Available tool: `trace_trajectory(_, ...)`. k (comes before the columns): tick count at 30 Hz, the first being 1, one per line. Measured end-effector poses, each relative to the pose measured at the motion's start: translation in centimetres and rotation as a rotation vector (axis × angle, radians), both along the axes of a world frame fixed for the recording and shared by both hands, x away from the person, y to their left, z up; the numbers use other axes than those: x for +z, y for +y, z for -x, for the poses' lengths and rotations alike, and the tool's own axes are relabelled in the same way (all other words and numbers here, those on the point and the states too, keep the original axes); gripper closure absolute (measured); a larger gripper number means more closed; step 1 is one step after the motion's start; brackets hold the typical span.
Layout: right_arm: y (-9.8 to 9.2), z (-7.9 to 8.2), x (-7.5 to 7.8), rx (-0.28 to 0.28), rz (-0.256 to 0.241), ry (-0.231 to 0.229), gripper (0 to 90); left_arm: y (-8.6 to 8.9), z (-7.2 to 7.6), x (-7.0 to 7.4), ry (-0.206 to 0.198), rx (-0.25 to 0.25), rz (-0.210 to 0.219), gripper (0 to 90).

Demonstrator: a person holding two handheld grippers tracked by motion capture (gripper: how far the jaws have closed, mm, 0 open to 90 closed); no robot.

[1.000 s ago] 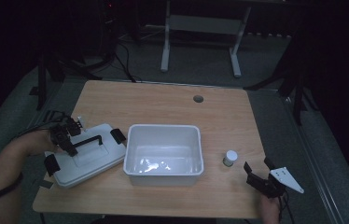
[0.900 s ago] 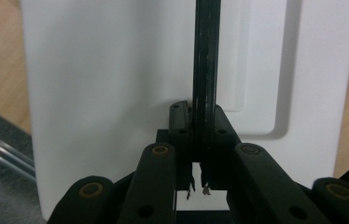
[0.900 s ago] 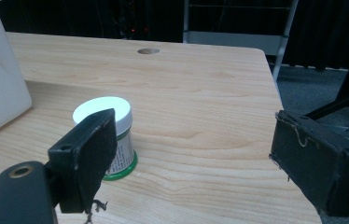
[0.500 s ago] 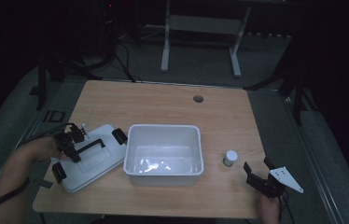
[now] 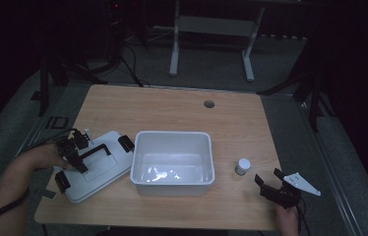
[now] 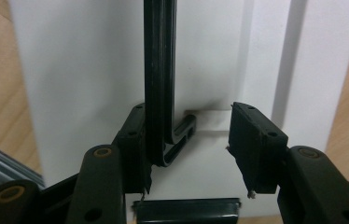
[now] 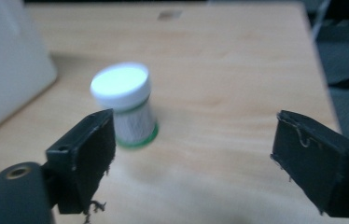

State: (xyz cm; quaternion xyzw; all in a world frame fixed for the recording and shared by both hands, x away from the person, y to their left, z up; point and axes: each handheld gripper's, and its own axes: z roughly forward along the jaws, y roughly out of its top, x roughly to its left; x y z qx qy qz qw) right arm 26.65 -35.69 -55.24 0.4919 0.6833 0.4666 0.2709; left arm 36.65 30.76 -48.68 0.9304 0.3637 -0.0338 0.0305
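Observation:
A white bin lid [image 5: 98, 169] with a black handle [image 5: 96, 149] and black end latches lies flat on the table, left of an empty white bin [image 5: 172, 133]. My left gripper [image 5: 76, 152] is down on the lid. In the left gripper view its jaws [image 6: 189, 140] straddle the handle [image 6: 158, 70]; the bar rests against the left jaw and a gap stays at the right one, so it is open. A small white-capped bottle [image 5: 242, 166] stands right of the bin. My right gripper [image 5: 267, 175] hovers open just in front of the bottle [image 7: 125, 109], jaws [image 7: 196, 140] wide apart.
The wooden table [image 5: 172, 108] has a round cable hole [image 5: 209, 104] near its back edge. The bin's wall [image 7: 4, 60] is close to the left of the bottle. The table's right edge lies just beyond my right gripper. Dark stands and cables crowd the floor behind.
My left hand has moved slightly right along the lid, and the lid's near-left end has shifted a little toward the front. The right gripper has stayed put.

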Motion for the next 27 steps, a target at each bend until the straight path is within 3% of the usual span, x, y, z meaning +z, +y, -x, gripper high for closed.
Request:
trace_trajectory(2,-0.1,0.0,0.0,-0.002,0.010,0.014,11.4,0.1,0.1,0.1,-0.001,0.002,0.011,44.9)
trace_trajectory(3,-0.4,0.0,0.3,0.002,0.012,0.046,10.5,0.2,0.1,0.2,-0.006,0.003,0.003,44.1)
trace_trajectory(6,-0.8,0.1,1.1,0.012,0.016,0.084,16.4,0.4,0.2,0.3,-0.002,0.002,-0.008,44.0)
trace_trajectory(7,-0.8,0.1,1.3,0.006,0.021,0.093,14.2,0.5,0.3,0.3,-0.001,0.000,-0.011,44.0)
trace_trajectory(9,-0.8,0.1,1.7,0.051,0.044,0.117,12.1,0.6,0.4,0.3,0.001,0.003,-0.009,44.0)
trace_trajectory(12,-0.4,-0.2,2.0,0.122,0.086,0.196,12.2,0.7,0.5,0.6,-0.001,-0.006,-0.006,44.0)
trace_trajectory(15,-0.1,-0.6,2.2,0.142,0.126,0.258,15.9,1.0,0.6,1.0,-0.009,-0.005,-0.005,44.0)
trace_trajectory(16,-0.1,-0.9,2.3,0.156,0.136,0.302,17.5,1.0,0.6,1.1,-0.012,-0.006,-0.008,44.0)
trace_trajectory(18,-0.3,-1.6,2.4,0.193,0.106,0.393,19.7,1.1,0.6,1.1,-0.012,-0.007,-0.013,44.0)
trace_trajectory(20,-0.3,-2.0,2.6,0.197,0.118,0.432,24.6,1.1,0.7,1.0,-0.010,-0.010,-0.014,43.9)
trace_trajectory(23,-0.1,-2.4,3.0,0.183,0.182,0.489,23.5,1.1,0.8,0.9,-0.008,-0.012,-0.009,42.7)
trace_trajectory(27,-0.2,-3.1,3.7,0.161,0.234,0.554,23.9,1.3,0.9,0.9,0.002,-0.009,0.004,42.8)
